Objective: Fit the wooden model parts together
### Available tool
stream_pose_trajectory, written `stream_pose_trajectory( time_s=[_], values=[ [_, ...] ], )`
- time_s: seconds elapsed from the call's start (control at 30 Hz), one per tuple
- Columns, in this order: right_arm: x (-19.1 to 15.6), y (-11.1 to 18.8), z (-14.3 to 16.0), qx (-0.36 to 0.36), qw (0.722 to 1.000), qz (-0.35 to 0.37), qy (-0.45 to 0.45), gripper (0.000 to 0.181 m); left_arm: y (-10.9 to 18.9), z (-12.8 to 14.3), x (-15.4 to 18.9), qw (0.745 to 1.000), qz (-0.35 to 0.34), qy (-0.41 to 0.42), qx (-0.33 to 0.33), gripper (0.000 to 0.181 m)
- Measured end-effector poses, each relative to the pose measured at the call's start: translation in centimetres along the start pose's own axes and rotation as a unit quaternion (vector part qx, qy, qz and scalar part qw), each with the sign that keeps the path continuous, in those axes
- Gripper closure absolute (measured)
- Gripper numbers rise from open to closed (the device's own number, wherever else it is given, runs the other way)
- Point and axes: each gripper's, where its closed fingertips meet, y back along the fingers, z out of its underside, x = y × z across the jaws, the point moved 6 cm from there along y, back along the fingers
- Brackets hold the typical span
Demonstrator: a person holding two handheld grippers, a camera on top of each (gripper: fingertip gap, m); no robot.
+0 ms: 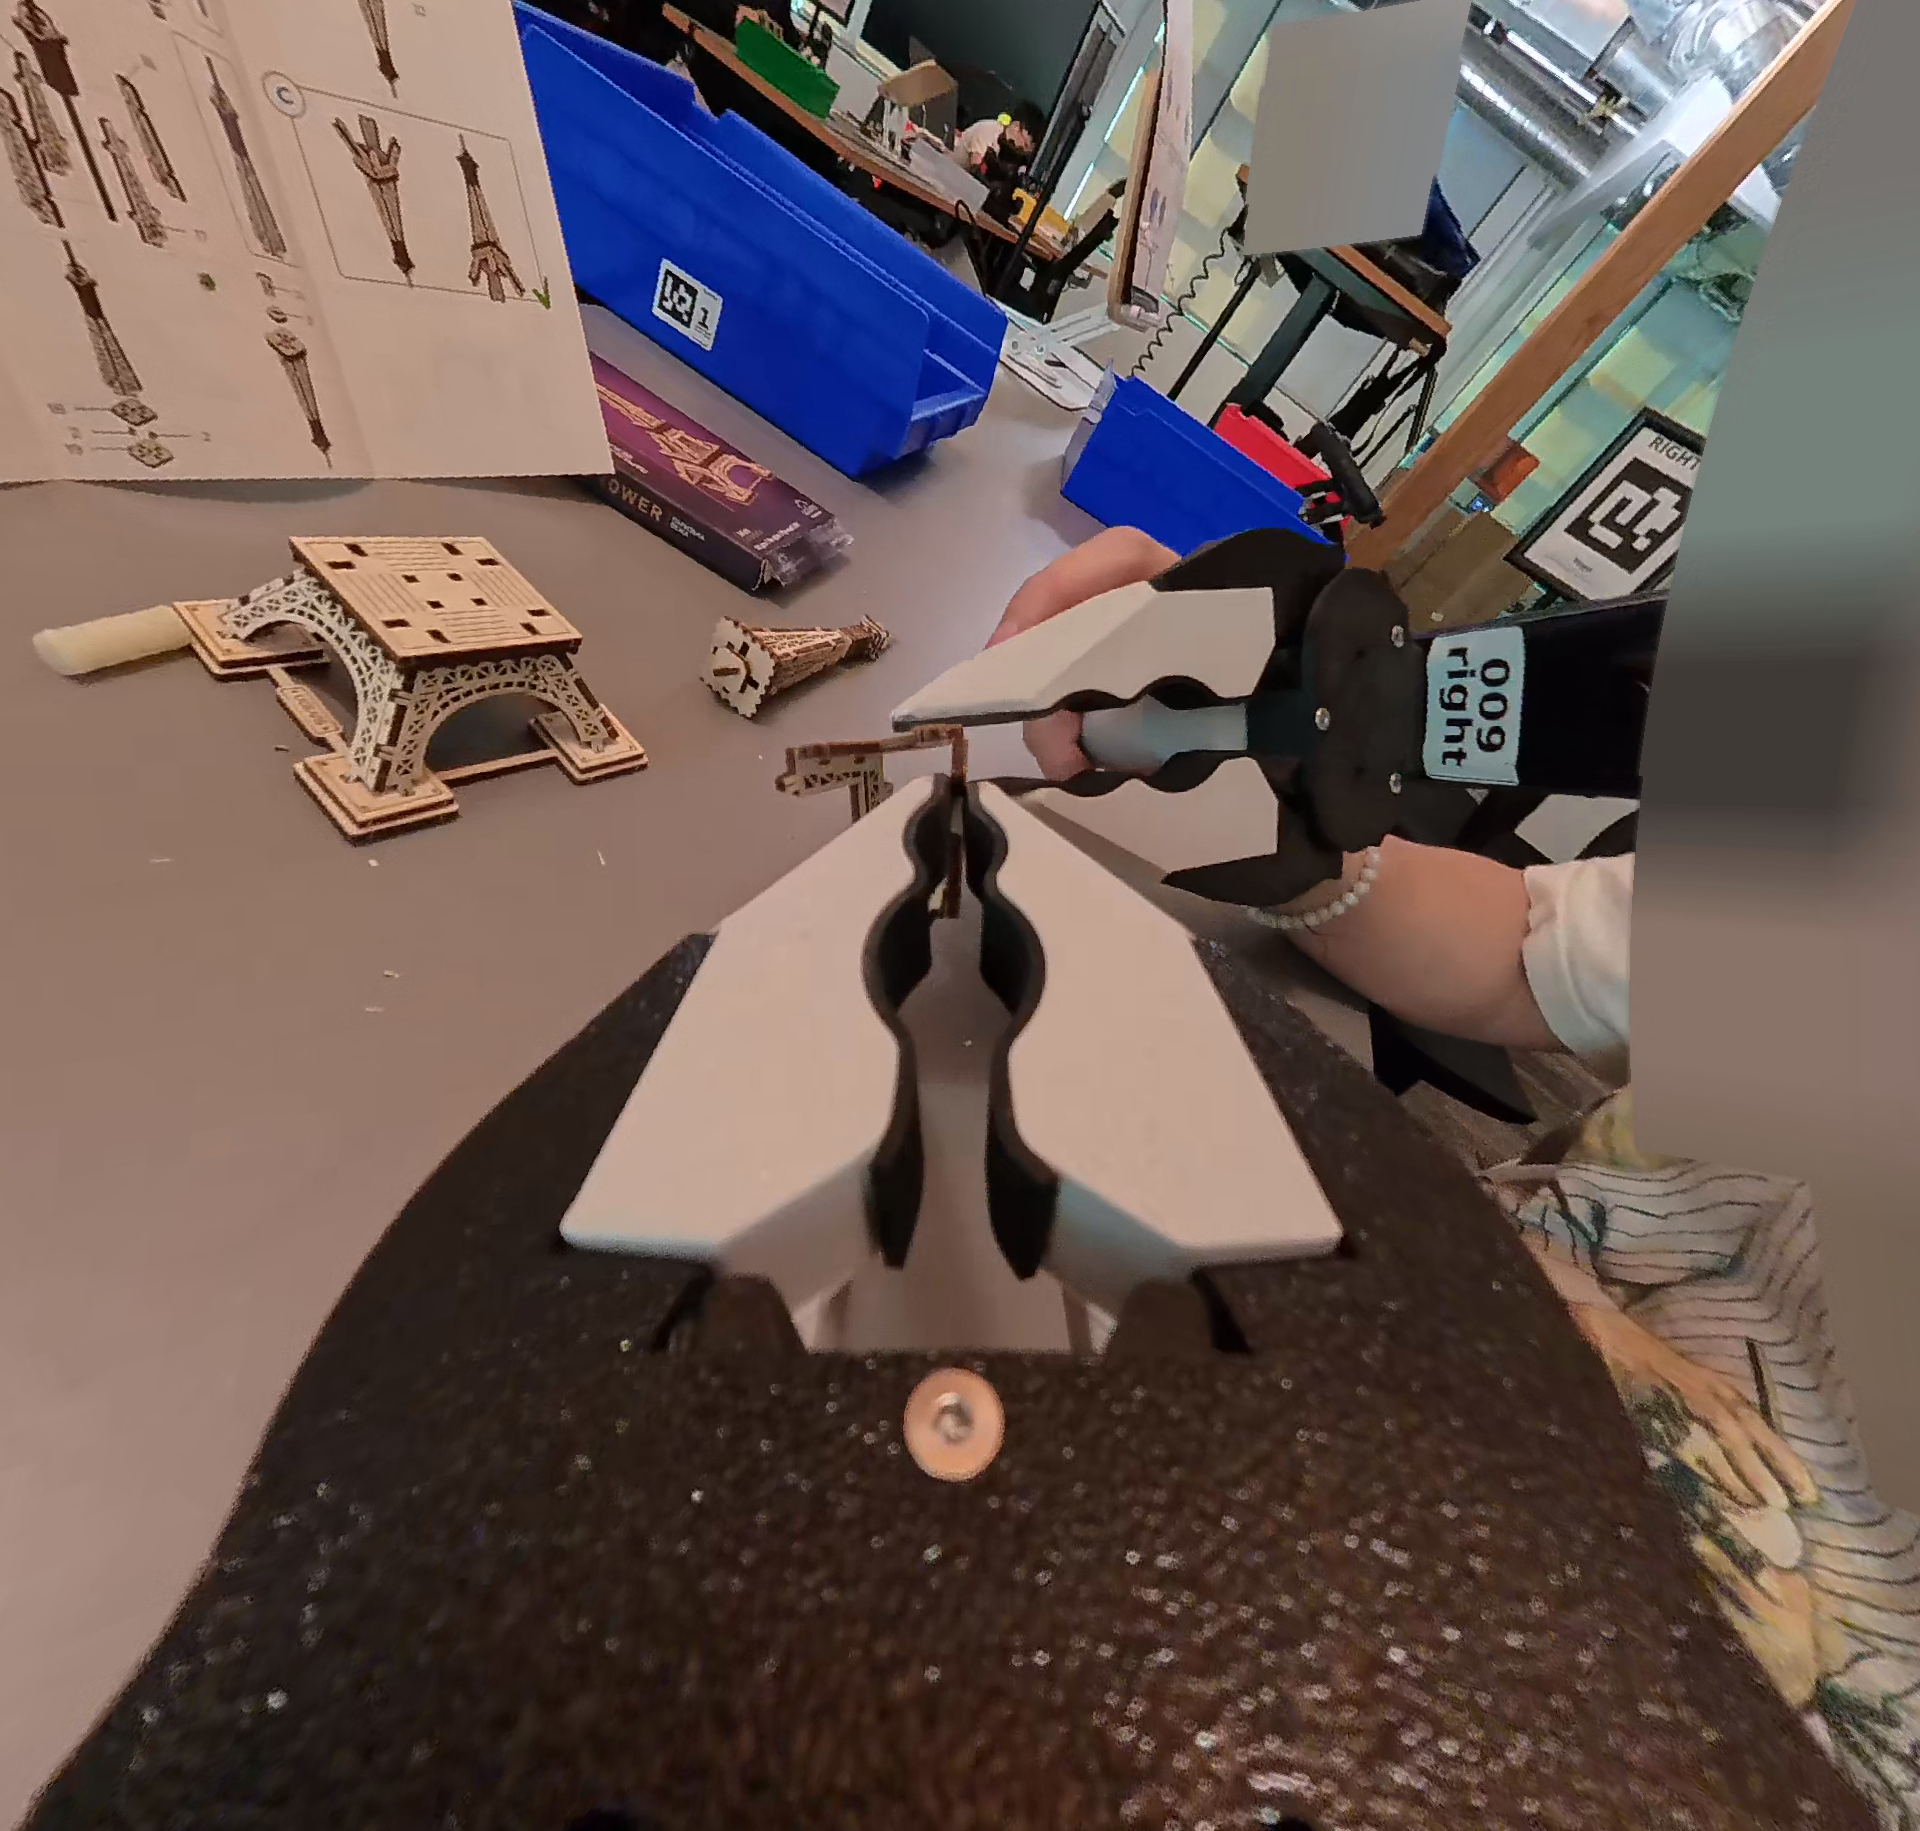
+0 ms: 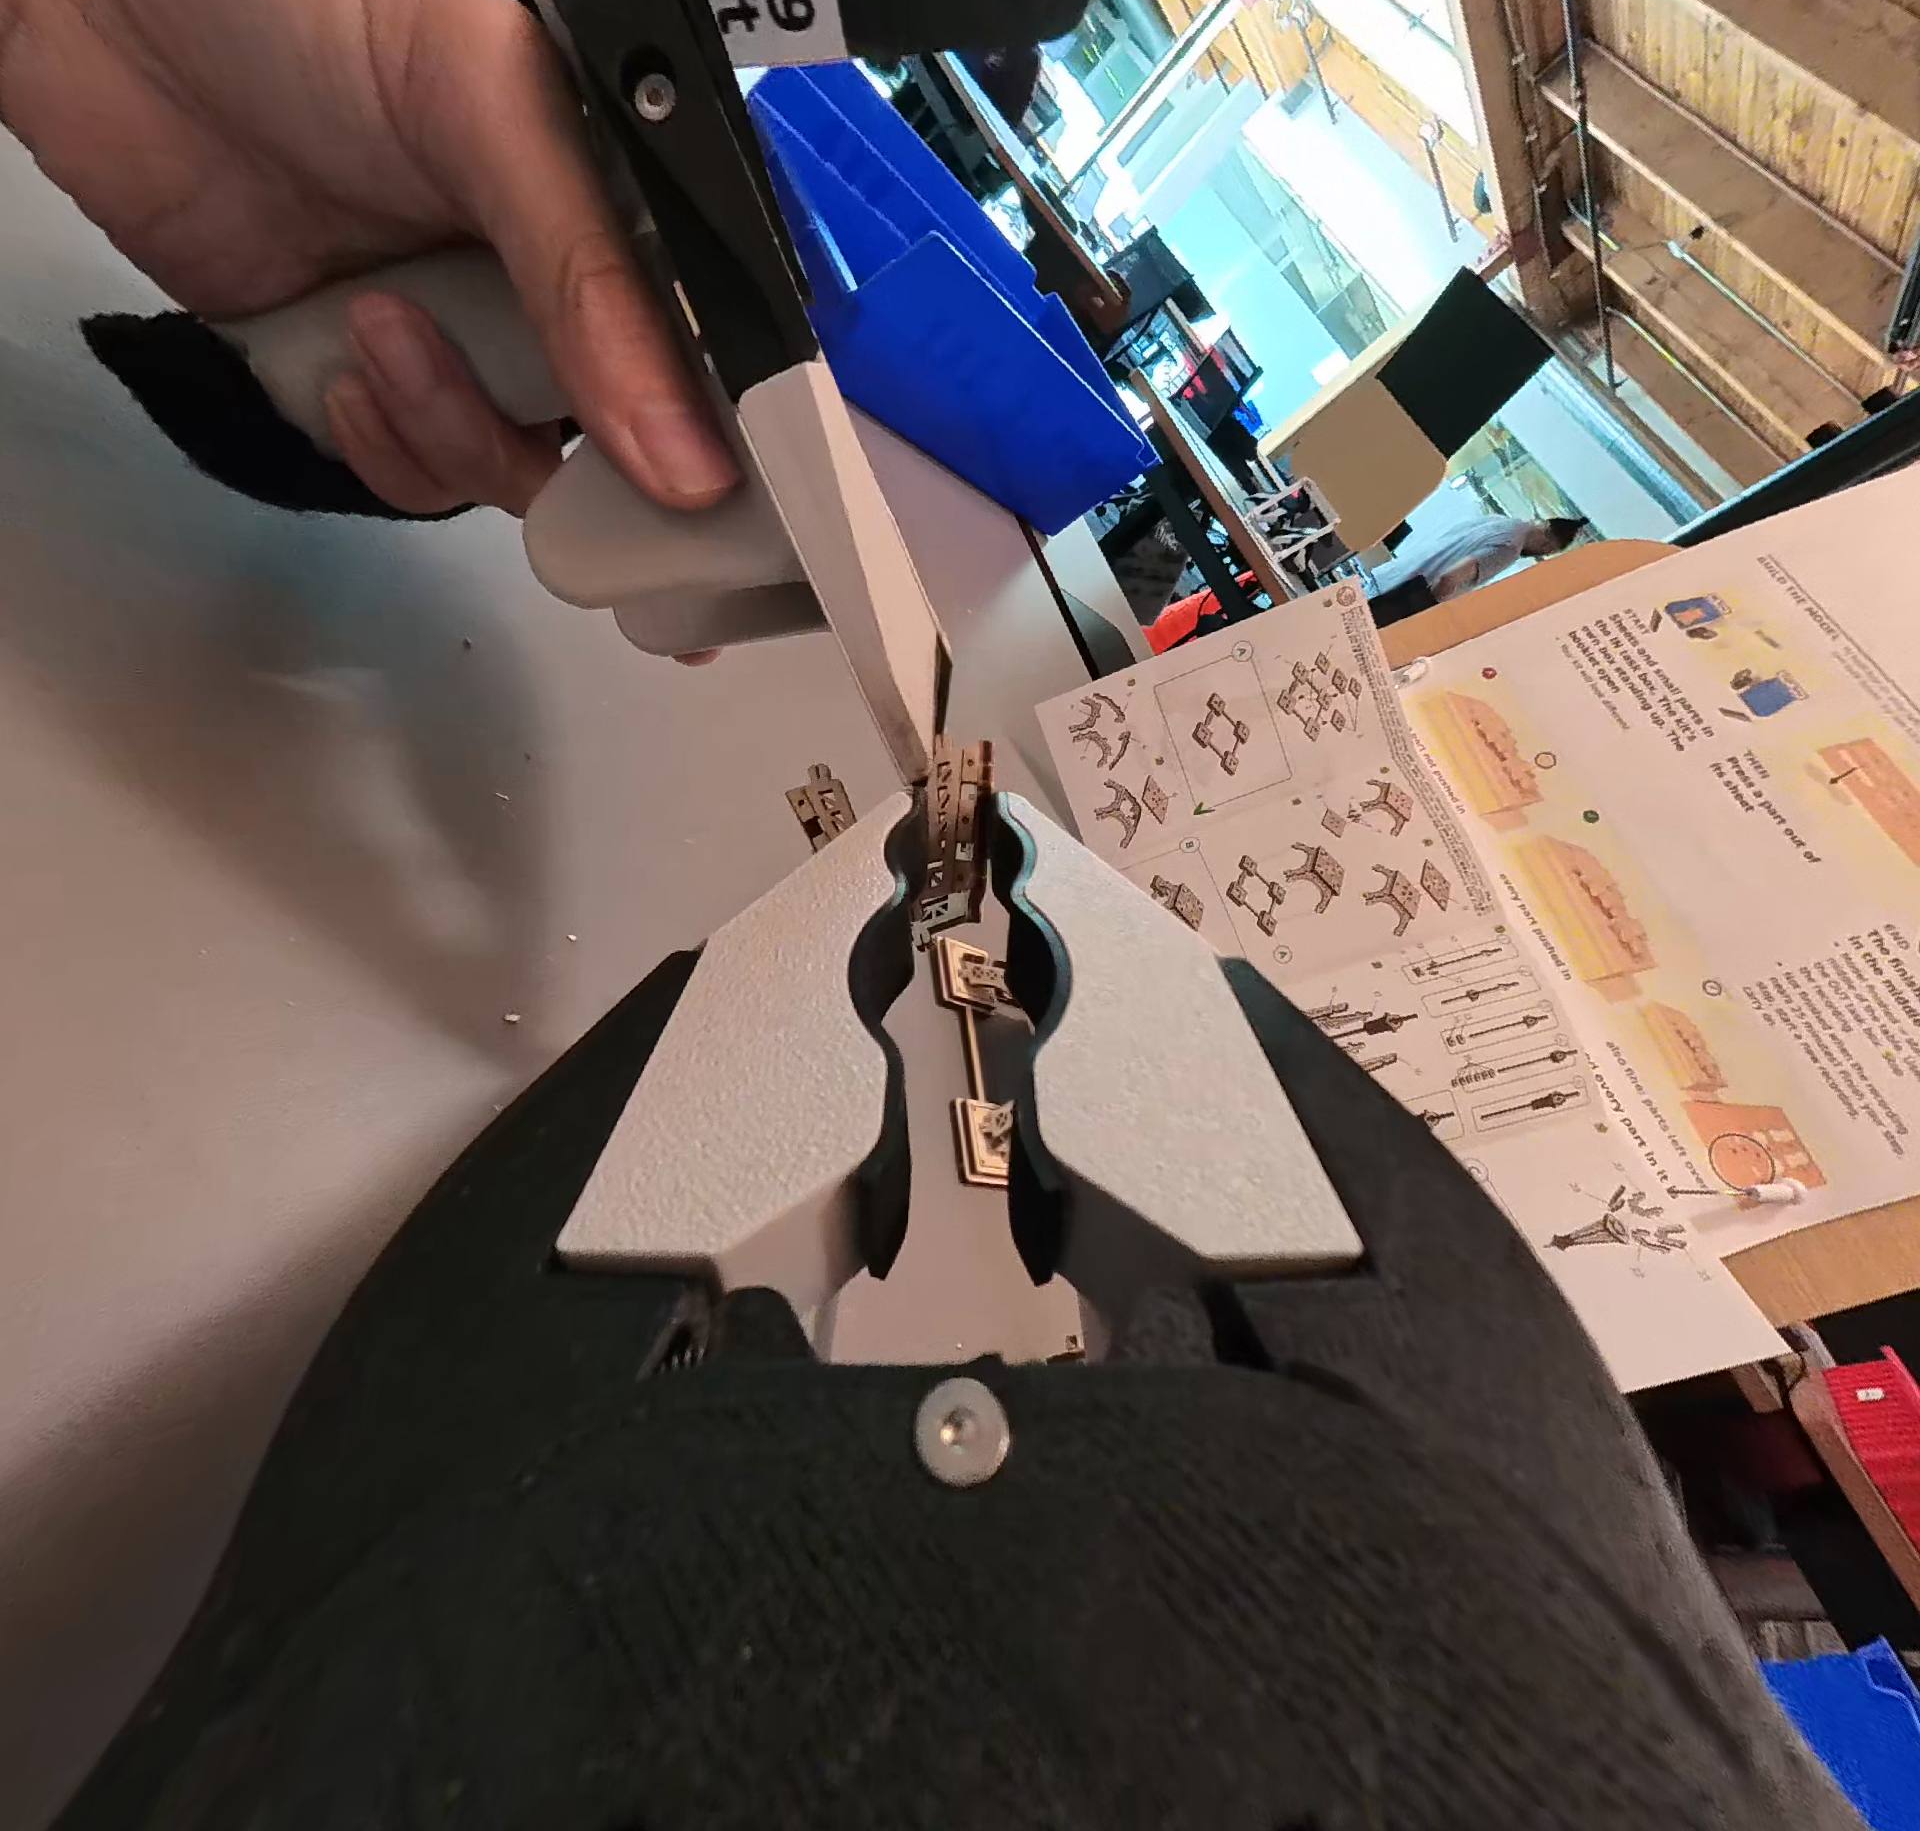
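Note:
My left gripper (image 1: 951,794) is shut on a thin wooden lattice part (image 1: 836,771), held above the grey table. My right gripper (image 1: 940,742) comes in from the right and its tips meet the same small lattice assembly. In the right wrist view, my right gripper (image 2: 951,815) is shut on lattice strips (image 2: 951,846), and the left gripper (image 2: 925,758) touches them from above. I cannot tell whether this is one part or two. A wooden tower base (image 1: 416,659) stands at the left. A wooden spire section (image 1: 795,651) lies on its side beside it.
An instruction sheet (image 1: 260,192) stands at the back left, and more sheets (image 2: 1299,898) show in the right wrist view. Blue bins (image 1: 748,254) and a purple box (image 1: 717,482) are behind. A white stick (image 1: 109,638) lies left of the base. A hand (image 2: 312,171) holds the left gripper. The grippers are tip to tip, or close to it. Left tips and right tips are each some 20 centimeters from the white stick (image 1: 109,638).

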Motion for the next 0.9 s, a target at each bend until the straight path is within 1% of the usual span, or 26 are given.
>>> stream_pose_trajectory(
  time_s=[0.13, 0.23, 0.27, 0.3, 0.33, 0.37, 0.4, 0.47, 0.53, 0.6, 0.63, 0.7, 0.77, 0.8, 0.83, 0.9],
  values=[
    [0.1, 0.0, 0.0, -0.006, 1.0, 0.01, 0.01, 0.172, -0.1, 0.0, -0.1, 1.0, 0.0, 0.009, 0.011, 0.181],
    [-0.3, 0.0, 0.2, -0.003, 1.0, 0.0, 0.019, 0.172, 0.0, 0.3, -0.3, 1.0, 0.004, 0.005, -0.007, 0.181],
    [-0.4, -0.1, 0.4, 0.003, 1.0, -0.013, 0.007, 0.171, 0.1, 0.4, -0.4, 1.0, 0.004, 0.0, -0.017, 0.181],
    [-0.6, 0.0, 0.5, 0.011, 0.999, -0.046, -0.013, 0.168, 0.2, 0.7, -0.4, 0.999, 0.004, -0.011, -0.036, 0.181],
    [-0.9, 0.4, 0.7, 0.024, 0.994, -0.098, -0.048, 0.164, 0.4, 0.9, -0.5, 0.998, 0.004, -0.02, -0.057, 0.181],
    [-0.7, 1.0, 0.6, 0.052, 0.982, -0.149, -0.104, 0.16, 0.7, 1.0, -0.4, 0.997, 0.01, -0.026, -0.066, 0.181],
    [0.0, 1.5, 0.4, 0.086, 0.964, -0.178, -0.18, 0.155, 1.0, 0.9, -0.2, 0.997, 0.03, -0.024, -0.071, 0.181],
    [1.4, 2.3, 0.7, 0.129, 0.912, -0.231, -0.313, 0.15, 1.6, 0.9, 0.3, 0.994, 0.071, -0.015, -0.076, 0.181],
    [1.7, 2.7, 1.0, 0.156, 0.864, -0.281, -0.387, 0.143, 2.1, 1.5, 1.3, 0.984, 0.14, -0.006, -0.109, 0.181],
    [1.2, 3.1, 1.0, 0.177, 0.813, -0.34, -0.439, 0.142, 2.3, 2.1, 1.9, 0.975, 0.177, 0.002, -0.134, 0.181],
    [0.8, 3.1, 1.0, 0.173, 0.793, -0.366, -0.456, 0.146, 2.3, 2.4, 2.1, 0.97, 0.193, 0.009, -0.144, 0.181],
    [-0.1, 2.9, 0.7, 0.18, 0.766, -0.401, -0.469, 0.161, 2.3, 2.9, 2.3, 0.964, 0.211, 0.022, -0.162, 0.181],
    [-1.1, 2.8, 0.0, 0.185, 0.732, -0.439, -0.486, 0.164, 2.2, 3.3, 2.8, 0.954, 0.238, 0.027, -0.178, 0.181],
    [-1.4, 2.6, -0.3, 0.186, 0.72, -0.454, -0.491, 0.169, 2.2, 3.5, 2.9, 0.952, 0.242, 0.025, -0.184, 0.181],
    [-1.5, 2.3, -0.4, 0.187, 0.712, -0.455, -0.5, 0.169, 2.3, 3.6, 3.1, 0.949, 0.249, 0.023, -0.19, 0.181],
    [-1.3, 1.2, -0.2, 0.174, 0.708, -0.44, -0.525, 0.168, 2.4, 3.7, 3.4, 0.945, 0.261, 0.017, -0.197, 0.181]
  ],
)
